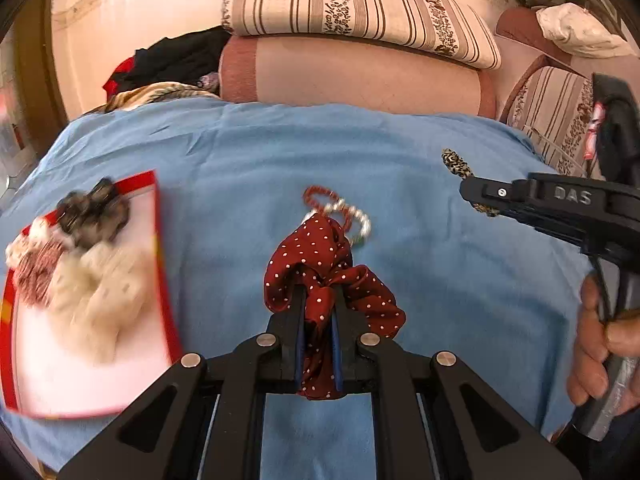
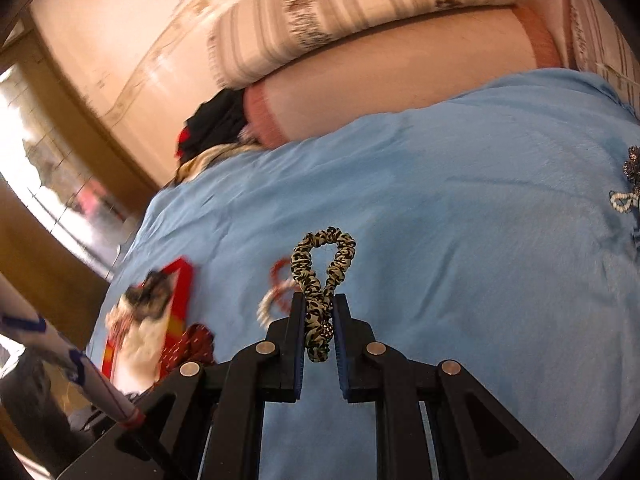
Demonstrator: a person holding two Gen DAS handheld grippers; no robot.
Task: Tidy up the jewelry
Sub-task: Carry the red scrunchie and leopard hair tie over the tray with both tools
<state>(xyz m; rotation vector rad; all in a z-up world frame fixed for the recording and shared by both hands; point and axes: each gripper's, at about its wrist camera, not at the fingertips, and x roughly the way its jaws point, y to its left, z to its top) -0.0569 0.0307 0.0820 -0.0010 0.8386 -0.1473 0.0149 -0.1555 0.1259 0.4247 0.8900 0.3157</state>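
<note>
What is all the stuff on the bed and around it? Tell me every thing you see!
polka-dot scrunchie: one, dark red with white dots, pinched in the left tool.
leopard scrunchie: one, tan and black, pinched in the right tool.
bead bracelets: a small pile, red and pearly white, on the sheet beyond the red scrunchie.
tray: one, white with red rim, left on the sheet, holding a blurry heap of hair things.
sheet: one, light blue, covering the bed.
striped cushion: one, cream and brown, on a pink bolster.
dark clothes: a pile, black and red, back left.
left tool: black, shut.
right tool: black, shut.
hand: one, gripping the right tool's handle.
</note>
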